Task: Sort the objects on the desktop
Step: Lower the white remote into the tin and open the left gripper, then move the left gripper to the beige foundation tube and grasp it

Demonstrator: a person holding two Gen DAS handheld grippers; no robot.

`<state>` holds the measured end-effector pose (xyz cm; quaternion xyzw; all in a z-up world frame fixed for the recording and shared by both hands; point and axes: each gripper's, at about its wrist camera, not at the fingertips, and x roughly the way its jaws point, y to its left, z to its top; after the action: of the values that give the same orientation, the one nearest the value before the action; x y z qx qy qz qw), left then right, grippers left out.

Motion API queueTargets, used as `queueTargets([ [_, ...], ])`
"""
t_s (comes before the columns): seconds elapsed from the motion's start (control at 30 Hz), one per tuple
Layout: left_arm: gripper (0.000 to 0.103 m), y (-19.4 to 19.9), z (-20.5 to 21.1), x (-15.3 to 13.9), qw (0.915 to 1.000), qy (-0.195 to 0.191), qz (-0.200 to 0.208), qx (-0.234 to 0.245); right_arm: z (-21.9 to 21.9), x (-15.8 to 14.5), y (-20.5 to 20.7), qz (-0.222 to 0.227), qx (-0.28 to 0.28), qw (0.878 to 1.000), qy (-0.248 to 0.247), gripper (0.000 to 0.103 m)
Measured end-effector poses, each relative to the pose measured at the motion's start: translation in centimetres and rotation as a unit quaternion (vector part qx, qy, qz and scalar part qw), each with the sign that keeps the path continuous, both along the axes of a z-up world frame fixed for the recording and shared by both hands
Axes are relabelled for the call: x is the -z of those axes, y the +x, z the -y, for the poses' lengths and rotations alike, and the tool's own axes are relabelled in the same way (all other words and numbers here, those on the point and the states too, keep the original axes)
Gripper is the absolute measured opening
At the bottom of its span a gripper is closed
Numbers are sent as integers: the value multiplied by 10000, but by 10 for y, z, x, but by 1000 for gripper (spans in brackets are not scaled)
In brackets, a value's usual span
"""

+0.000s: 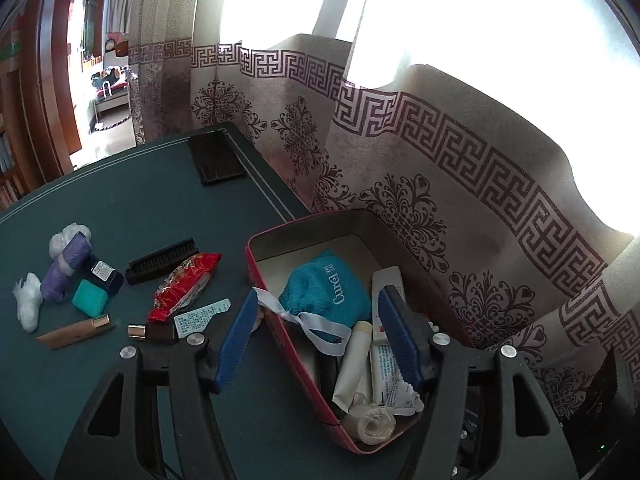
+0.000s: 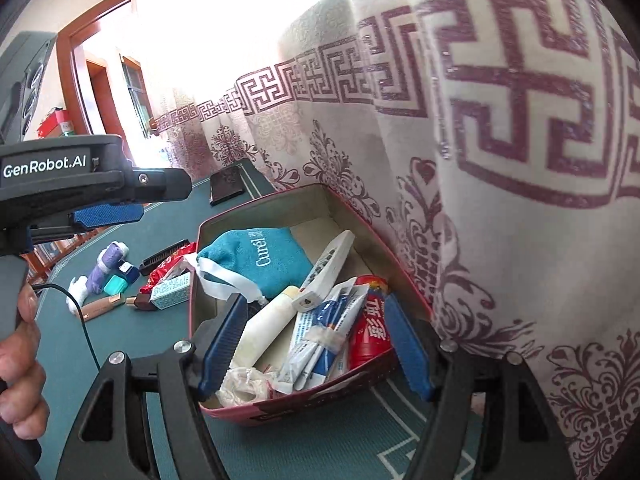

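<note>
Right now both claws, the left claw [image 1: 318, 336] and the right claw [image 2: 316, 344], are hanging wide apart and empty over the red tin box [image 1: 288, 360], already holding the blue pouch [image 1: 326, 284], so next I think one is needing to fetch the red snack packet [image 1: 186, 284] lying on the counter [image 1: 120, 208].

Red box [image 1: 280, 312]: one
Blue drawstring pouch [image 1: 324, 288]: one, in the box
Remote control [image 2: 328, 264]: one, in the box
Red can [image 2: 370, 328]: one, in the box
Cream tube [image 2: 268, 320]: one, in the box
Black comb [image 1: 160, 267]: one, on the surface [image 1: 120, 208]
Red snack packet [image 1: 184, 284]: one
White wads [image 1: 28, 300]: two
Purple roll [image 1: 66, 268]: one
Teal case [image 1: 90, 298]: one
Black flat pad [image 1: 216, 158]: one
</note>
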<state>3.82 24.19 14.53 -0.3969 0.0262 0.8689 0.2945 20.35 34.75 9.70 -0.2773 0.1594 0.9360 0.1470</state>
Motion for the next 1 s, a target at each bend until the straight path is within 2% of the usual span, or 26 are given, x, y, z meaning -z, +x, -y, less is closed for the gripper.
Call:
queueTargets([
  [0.13, 66, -24, 56, 10, 9976, 35, 166, -668, 23, -8, -10, -94, -425, 9990, -99, 75],
  [0.27, 66, -43, 113, 20, 9914, -15, 262, -1284, 53, -15, -26, -164, -913, 9955, -172, 79],
  [0.57, 66, -72, 213, 48, 9778, -194, 434, -2043, 111, 5, -84, 313, -1669, 9842, -503, 79],
  [0.67, 66, -85, 232, 61, 9760, -328, 506, -2095, 122, 16, -103, 490, -1732, 9813, -675, 79],
  [0.77, 66, -99, 239, 73, 9785, -382, 567, -1948, 129, 25, -115, 653, -1748, 9796, -742, 79],
  [0.87, 66, -112, 234, 80, 9842, -499, 502, -1626, 131, 31, -121, 787, -1713, 9793, -740, 79],
  [1.0, 66, -120, 212, 84, 9919, -771, 185, -990, 132, 34, -126, 894, -1639, 9800, -689, 79],
])
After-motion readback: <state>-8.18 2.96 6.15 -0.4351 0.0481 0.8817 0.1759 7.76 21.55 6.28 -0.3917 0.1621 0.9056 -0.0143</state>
